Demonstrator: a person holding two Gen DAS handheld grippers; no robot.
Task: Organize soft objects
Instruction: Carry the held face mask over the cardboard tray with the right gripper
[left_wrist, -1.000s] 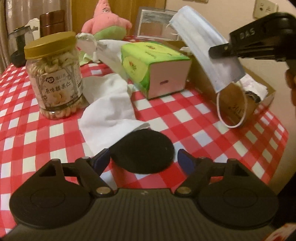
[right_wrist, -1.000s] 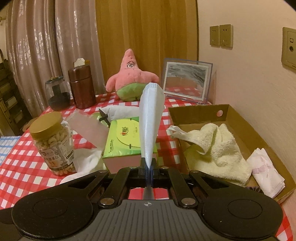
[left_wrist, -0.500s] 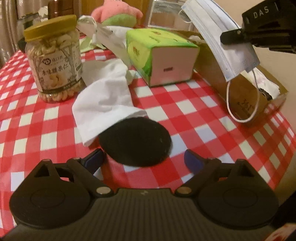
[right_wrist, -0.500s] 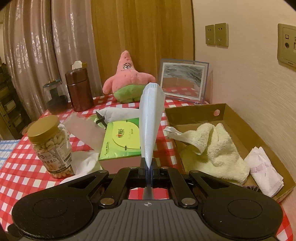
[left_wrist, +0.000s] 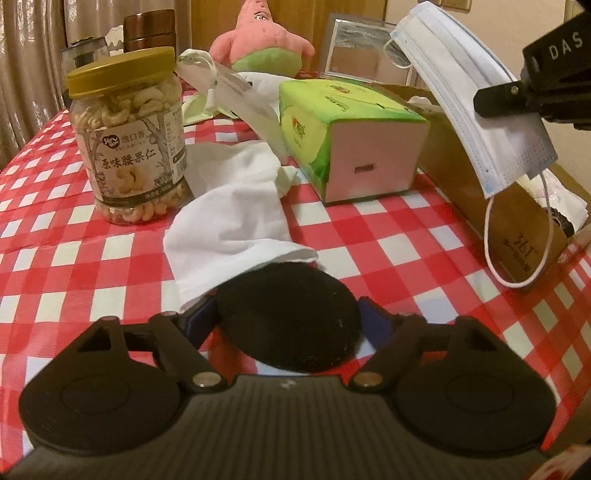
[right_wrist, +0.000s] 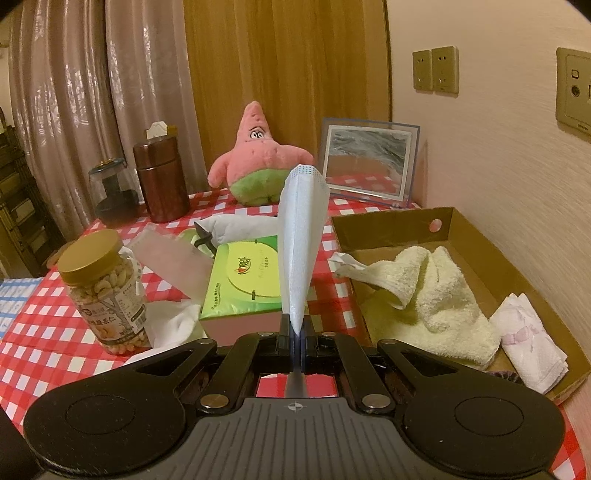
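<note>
On the red-and-white checked tablecloth (left_wrist: 388, 236), near its front edge, a black round pad (left_wrist: 288, 317) lies flat between the blue fingertips (left_wrist: 199, 319) of the left gripper (left_wrist: 286, 321). Its jaws are closing on either side of the pad, and I cannot tell whether the tips touch it yet. A white cloth (left_wrist: 229, 206) runs from the pad's far edge back toward the middle of the table, one corner tucked just under the pad's rim.

Just beside the cloth on the left stands a clear jar of cashews (left_wrist: 129, 147) with a gold lid. A green tissue box (left_wrist: 347, 136) lies on the cloth's other side, blocking the straight way to the cardboard box (right_wrist: 476, 258) at the right edge.

The right gripper (right_wrist: 295, 343) is clamped tight on a light-blue face mask (right_wrist: 301, 240), held up off the table above the near side of the cardboard box (one ear loop (left_wrist: 517, 251) dangles in front of the box wall). Inside the box lie a pale yellow towel (right_wrist: 428, 295) and, nearer the front right corner, a folded white cloth with pink print (right_wrist: 528, 339).

Along the far edge sit a pink star-shaped plush (right_wrist: 258, 162), a framed picture (right_wrist: 369, 162), a brown canister (right_wrist: 160, 177) and a dark glass jar (right_wrist: 110, 192).
</note>
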